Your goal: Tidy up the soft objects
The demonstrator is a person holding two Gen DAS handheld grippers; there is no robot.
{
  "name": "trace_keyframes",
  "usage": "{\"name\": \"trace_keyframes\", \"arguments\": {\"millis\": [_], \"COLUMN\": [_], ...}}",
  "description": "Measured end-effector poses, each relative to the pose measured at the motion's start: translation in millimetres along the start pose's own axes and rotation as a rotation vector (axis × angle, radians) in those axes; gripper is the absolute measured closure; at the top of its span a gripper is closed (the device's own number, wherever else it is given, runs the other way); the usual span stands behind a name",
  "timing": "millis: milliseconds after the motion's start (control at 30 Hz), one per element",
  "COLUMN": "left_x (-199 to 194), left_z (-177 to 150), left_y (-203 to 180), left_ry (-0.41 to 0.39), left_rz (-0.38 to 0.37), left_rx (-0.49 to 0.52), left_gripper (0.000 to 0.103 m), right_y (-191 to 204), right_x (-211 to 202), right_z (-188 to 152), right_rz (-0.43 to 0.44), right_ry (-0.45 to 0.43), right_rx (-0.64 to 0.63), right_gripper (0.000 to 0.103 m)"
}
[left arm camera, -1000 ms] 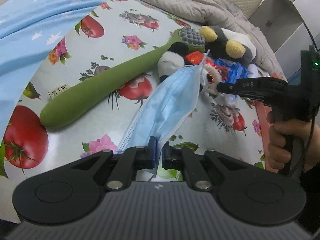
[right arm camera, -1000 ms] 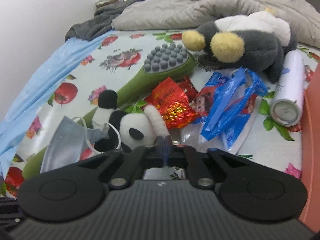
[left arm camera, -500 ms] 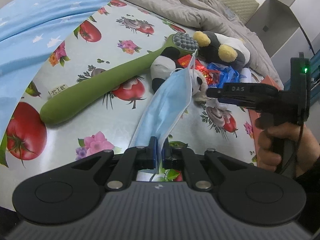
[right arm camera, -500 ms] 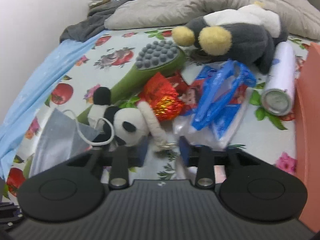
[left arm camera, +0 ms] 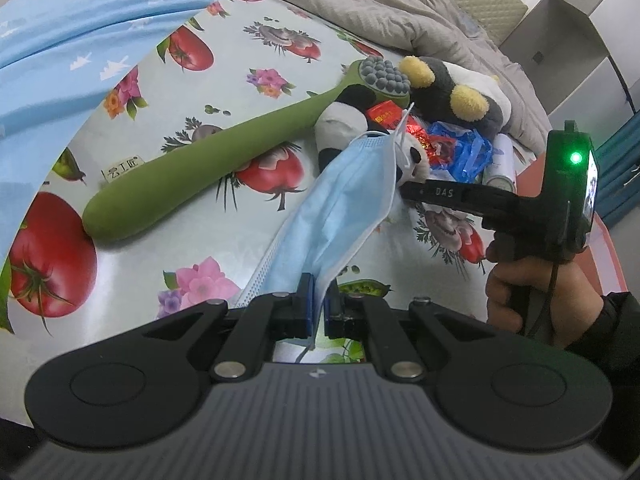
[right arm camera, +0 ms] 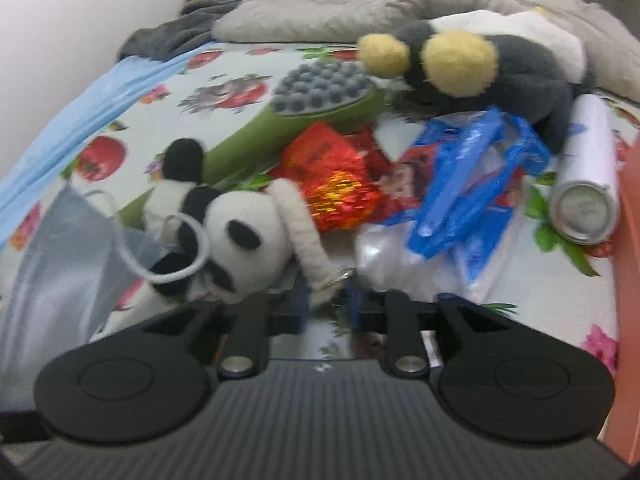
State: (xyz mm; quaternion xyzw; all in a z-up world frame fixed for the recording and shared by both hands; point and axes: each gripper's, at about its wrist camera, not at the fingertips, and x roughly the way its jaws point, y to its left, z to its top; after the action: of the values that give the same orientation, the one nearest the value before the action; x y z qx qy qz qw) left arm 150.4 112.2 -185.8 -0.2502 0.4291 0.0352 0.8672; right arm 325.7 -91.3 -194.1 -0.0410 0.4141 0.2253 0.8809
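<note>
The left gripper point(left arm camera: 316, 306) has its jaws clamped on the lower edge of a light blue pleated face mask point(left arm camera: 340, 204). The mask rises from the jaws toward the pile of things, and its white ear loop point(right arm camera: 176, 248) lies over the head of a small black and white plush panda point(right arm camera: 236, 236).

The panda lies on a bed covered with a glossy sheet printed with tomatoes and flowers point(left arm camera: 248, 240). The right gripper point(right arm camera: 326, 306), held by a hand point(left arm camera: 532, 296) in a dark sleeve, is just in front of the panda. Its jaws have just been closing; they stand a little apart, with the white plush cord point(right arm camera: 304, 232) of the panda and its small metal ring point(right arm camera: 336, 278) between them. Whether the pads already press on the cord I cannot tell, because the right wrist view is blurred.

Behind the panda lies a long green massage stick with a grey knobbed head point(left arm camera: 200, 168). Beside it are a shiny red foil packet point(right arm camera: 332, 180), a crumpled blue plastic bag point(right arm camera: 472, 184), a white spray can point(right arm camera: 588, 172) lying on its side, and a grey and white plush toy with yellow pompom parts point(right arm camera: 488, 64). A light blue sheet point(left arm camera: 68, 40) and a grey quilt point(left arm camera: 400, 8) lie farther back on the bed.
</note>
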Motion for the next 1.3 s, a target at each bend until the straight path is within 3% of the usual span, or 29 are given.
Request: {"name": "trace_keyframes", "arguments": {"millis": [333, 500, 767, 1067, 1100, 1167, 1233, 1300], "left_x": [-15.8, -22.7, -31.1, -28.5, -28.3, -28.5, -30.4, -32.5], "left_z": [-0.1, -5.3, -17.3, -30.8, -31.5, -33.0, -34.0, -34.4], "left_y": [-7.0, -12.2, -19.0, -27.3, -28.0, -29.6, -31.4, -34.3], "left_ry": [-0.032, -0.031, 0.003, 0.035, 0.041, 0.049, 0.042, 0.033], "left_rz": [-0.018, -0.040, -0.074, -0.095, -0.094, -0.096, -0.104, -0.110], "left_rx": [0.010, 0.026, 0.070, 0.118, 0.122, 0.131, 0.136, 0.143], "left_gripper": [0.098, 0.098, 0.098, 0.097, 0.096, 0.082, 0.057, 0.051], "right_y": [-19.0, -23.8, -22.3, -25.7, -27.0, -28.8, -30.1, -32.7], "right_x": [-60.2, -95.8, -120.8, -128.6, -130.3, -134.8, -142.3, -148.3], "right_z": [14.2, 2.9, -56.6, -102.4, -103.2, -104.0, -104.9, -104.8], "right_rz": [0.029, 0.057, 0.097, 0.055, 0.051, 0.040, 0.023, 0.014], "right_ry": [-0.117, -0.133, 0.026, 0.139, 0.139, 0.132, 0.119, 0.111], "right_rx": [0.118, 0.169, 0.269, 0.356, 0.360, 0.355, 0.337, 0.329], "right_gripper": [0.082, 0.082, 0.082, 0.080, 0.079, 0.076, 0.069, 0.067]}}
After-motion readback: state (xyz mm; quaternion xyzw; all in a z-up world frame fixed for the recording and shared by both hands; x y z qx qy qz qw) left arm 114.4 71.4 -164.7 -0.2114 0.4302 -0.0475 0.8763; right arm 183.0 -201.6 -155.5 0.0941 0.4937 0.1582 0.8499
